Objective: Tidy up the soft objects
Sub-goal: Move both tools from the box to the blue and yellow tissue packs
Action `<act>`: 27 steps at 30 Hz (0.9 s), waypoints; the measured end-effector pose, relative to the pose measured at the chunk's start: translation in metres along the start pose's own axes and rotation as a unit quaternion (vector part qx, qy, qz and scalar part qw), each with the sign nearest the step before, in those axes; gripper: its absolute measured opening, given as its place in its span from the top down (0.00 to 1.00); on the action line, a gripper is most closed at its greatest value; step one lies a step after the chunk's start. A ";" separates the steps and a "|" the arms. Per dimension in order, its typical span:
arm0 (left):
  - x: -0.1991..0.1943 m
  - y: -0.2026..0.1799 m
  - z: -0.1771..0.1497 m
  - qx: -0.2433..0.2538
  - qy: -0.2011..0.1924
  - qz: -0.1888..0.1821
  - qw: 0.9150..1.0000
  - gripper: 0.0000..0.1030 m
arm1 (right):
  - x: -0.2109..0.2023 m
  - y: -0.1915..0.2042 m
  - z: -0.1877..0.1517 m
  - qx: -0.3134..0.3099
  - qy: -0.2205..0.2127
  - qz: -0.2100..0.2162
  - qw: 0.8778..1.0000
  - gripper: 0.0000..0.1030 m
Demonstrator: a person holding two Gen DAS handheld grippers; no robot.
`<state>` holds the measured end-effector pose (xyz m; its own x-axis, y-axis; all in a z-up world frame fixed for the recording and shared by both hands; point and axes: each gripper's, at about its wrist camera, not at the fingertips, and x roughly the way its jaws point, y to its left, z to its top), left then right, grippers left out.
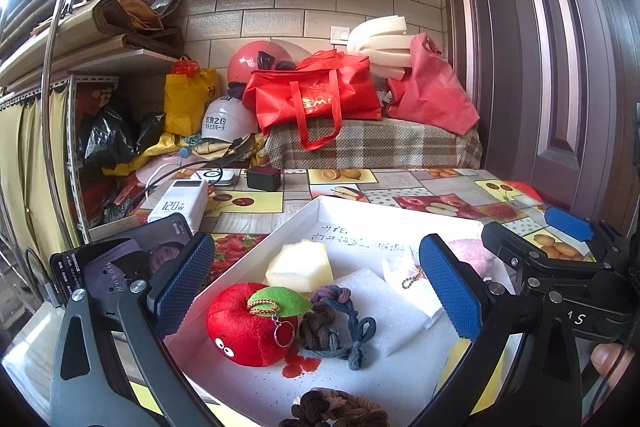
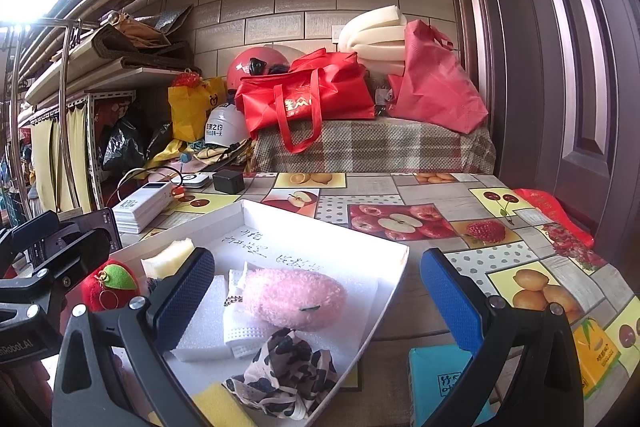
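Observation:
A white shallow box (image 1: pixel 360 213) (image 2: pixel 340 231) on the table holds soft things: a red plush apple (image 1: pixel 248 327) (image 2: pixel 110 287), a yellow sponge block (image 1: pixel 300 263) (image 2: pixel 168 259), knotted hair ties (image 1: pixel 340 323), white foam (image 1: pixel 384 303) (image 2: pixel 200 323), a pink fluffy plush (image 2: pixel 294 297) and a cow-print scrunchie (image 2: pixel 286 375). My left gripper (image 1: pixel 320 291) is open and empty over the box's left part. My right gripper (image 2: pixel 320 303) is open and empty over the box's right edge; it also shows in the left wrist view (image 1: pixel 560 251).
The table has a fruit-print cloth (image 2: pixel 460 227). A phone (image 1: pixel 116 263), a white power bank (image 1: pixel 180 203) and a black charger (image 1: pixel 264 179) lie at the left. A teal packet (image 2: pixel 440 375) and a yellow packet (image 2: pixel 596 355) lie right of the box. Bags and helmets stand behind.

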<state>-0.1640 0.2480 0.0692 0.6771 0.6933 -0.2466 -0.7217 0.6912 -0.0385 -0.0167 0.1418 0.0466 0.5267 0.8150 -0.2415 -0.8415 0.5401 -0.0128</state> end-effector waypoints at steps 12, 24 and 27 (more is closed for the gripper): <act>-0.014 -0.001 -0.012 0.002 0.001 0.003 1.000 0.00 | -0.042 -0.027 -0.010 -0.006 -0.015 -0.019 1.000 0.00; -0.059 -0.036 -0.018 0.022 -0.059 -0.025 0.998 0.00 | -0.140 -0.147 -0.017 0.095 -0.090 -0.103 0.986 0.00; -0.056 -0.058 -0.022 0.033 -0.024 -0.072 0.997 0.00 | -0.140 -0.172 -0.021 0.087 -0.063 -0.146 0.983 0.00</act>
<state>-0.1633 0.1645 0.0642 0.7808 0.5933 -0.1960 -0.6060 0.7955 -0.0061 0.0520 -0.0695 0.0618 0.7633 0.6327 -0.1307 -0.6239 0.7744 0.1053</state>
